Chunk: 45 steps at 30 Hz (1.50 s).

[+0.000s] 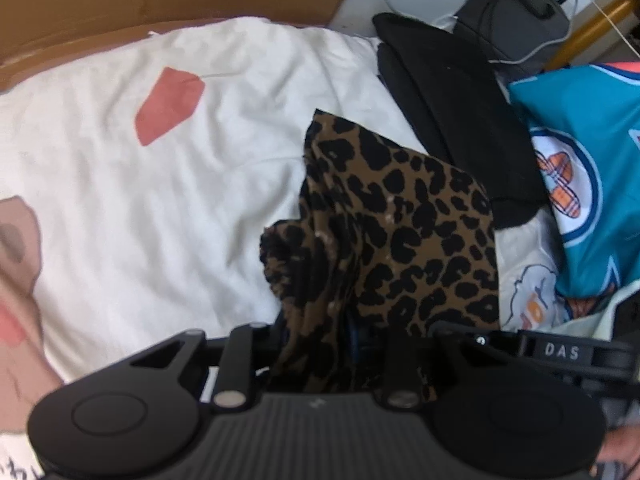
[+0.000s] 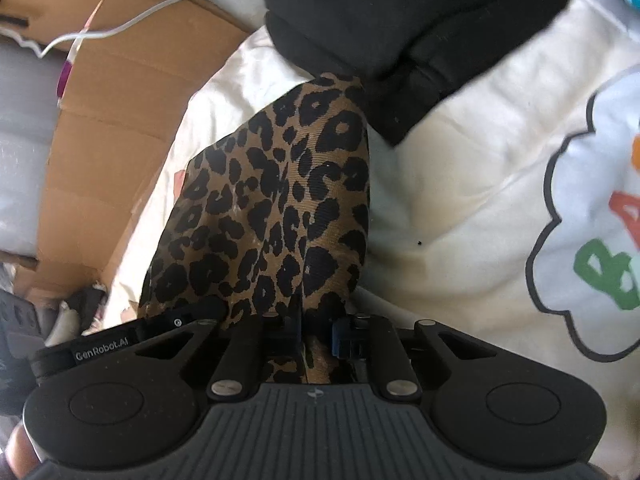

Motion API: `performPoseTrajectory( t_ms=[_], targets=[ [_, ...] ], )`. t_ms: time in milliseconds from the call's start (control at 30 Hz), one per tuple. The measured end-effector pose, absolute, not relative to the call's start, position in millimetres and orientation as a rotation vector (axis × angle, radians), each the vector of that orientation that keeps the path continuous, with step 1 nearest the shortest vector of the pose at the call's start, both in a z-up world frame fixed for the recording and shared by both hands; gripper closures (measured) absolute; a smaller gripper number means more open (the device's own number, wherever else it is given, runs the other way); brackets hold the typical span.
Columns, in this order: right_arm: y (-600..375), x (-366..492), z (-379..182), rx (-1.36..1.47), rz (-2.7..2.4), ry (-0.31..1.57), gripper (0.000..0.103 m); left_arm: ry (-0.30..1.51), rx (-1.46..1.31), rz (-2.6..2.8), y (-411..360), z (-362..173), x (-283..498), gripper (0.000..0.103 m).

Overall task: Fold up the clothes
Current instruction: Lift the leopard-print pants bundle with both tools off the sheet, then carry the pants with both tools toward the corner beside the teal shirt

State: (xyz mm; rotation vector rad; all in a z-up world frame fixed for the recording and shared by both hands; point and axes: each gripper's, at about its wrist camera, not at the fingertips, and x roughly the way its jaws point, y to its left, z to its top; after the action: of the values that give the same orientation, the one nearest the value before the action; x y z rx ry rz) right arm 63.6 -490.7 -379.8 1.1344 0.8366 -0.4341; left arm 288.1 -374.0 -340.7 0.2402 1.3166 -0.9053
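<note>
Leopard-print garment [image 1: 396, 232], one, between two grippers' fingers [image 2: 298, 320]; one black garment [image 1: 448, 112] beside.

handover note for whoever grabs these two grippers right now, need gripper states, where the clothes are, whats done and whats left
Left gripper: shut on the brown-and-black leopard-print fabric garment, cloth bunched between the jaws.
Right gripper: shut on the same garment, pinching another part of it.
Garment: held off the white printed bed sheet, hanging in loose folds between both grippers.
Nearby: folded black garment just beyond it; teal printed jersey to the right, not yet folded.
Done: leopard piece picked up by two points.
Left: lay it flat, fold it, set it aside, then the jersey.
</note>
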Motion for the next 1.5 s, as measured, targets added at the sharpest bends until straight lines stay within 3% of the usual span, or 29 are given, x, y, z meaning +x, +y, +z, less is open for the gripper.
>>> performPoseTrajectory(
  t_ms=[1067,1500],
  targets=[
    [-444.1,33.9,-77.4,0.678,-0.409,0.693,0.093,0.989,0.116,-0.821,-313.4,-68.3,202.2,0.077],
    [-434.0,-4.9,5.5,0.523,-0.479,0.537,0.093,0.884,-0.013,-0.777,-331.2,-4.4,158.9,0.077]
  ],
)
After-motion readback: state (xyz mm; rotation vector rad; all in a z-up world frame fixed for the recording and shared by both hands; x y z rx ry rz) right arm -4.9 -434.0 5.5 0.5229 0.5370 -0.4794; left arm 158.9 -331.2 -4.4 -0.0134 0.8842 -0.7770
